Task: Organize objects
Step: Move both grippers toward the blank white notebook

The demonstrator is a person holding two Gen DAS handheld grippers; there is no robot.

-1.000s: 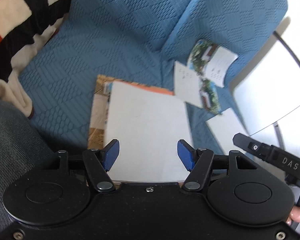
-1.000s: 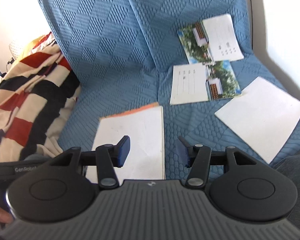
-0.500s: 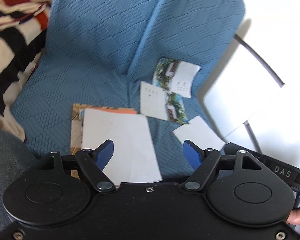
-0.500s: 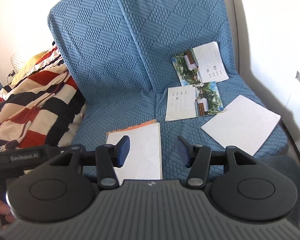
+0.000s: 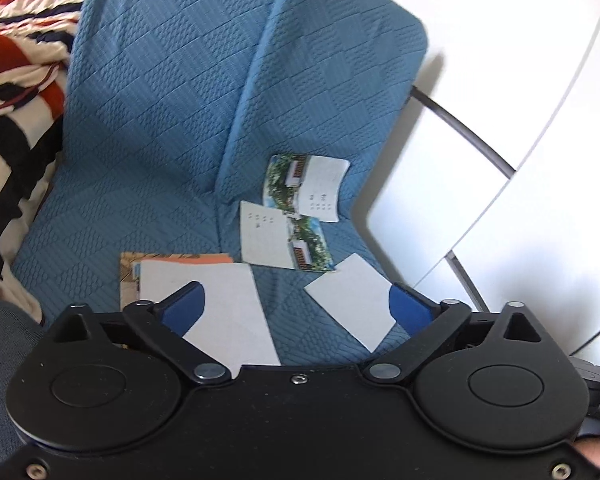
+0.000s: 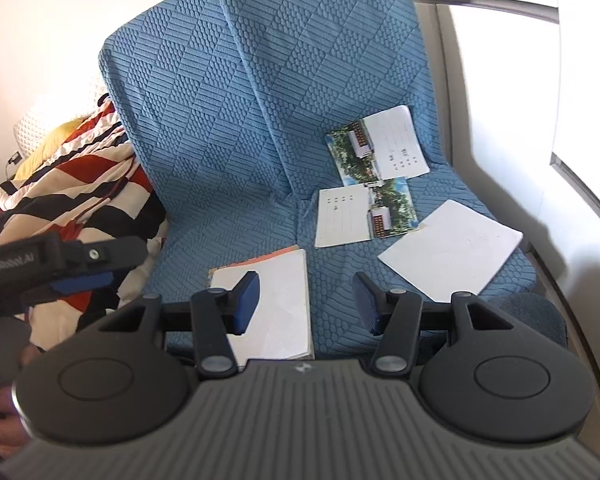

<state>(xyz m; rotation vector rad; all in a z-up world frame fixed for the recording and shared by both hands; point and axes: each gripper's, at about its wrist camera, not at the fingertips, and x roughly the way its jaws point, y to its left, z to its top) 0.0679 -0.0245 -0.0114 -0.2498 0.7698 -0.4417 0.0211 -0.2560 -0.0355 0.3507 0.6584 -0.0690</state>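
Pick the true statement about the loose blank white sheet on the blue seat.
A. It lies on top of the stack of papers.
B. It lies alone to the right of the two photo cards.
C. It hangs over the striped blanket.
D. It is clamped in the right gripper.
B: the blank white sheet lies flat on the seat cover, right of the photo cards, with nothing gripping it.

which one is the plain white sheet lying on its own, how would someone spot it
Start at the blue quilted sofa and look to its right seat cushion, nearest the white wall. The plain white sheet lies at the front of that cushion, turned at an angle. Unlike the two booklets behind it, it shows no photo or print, and nothing lies under it, unlike the stack.
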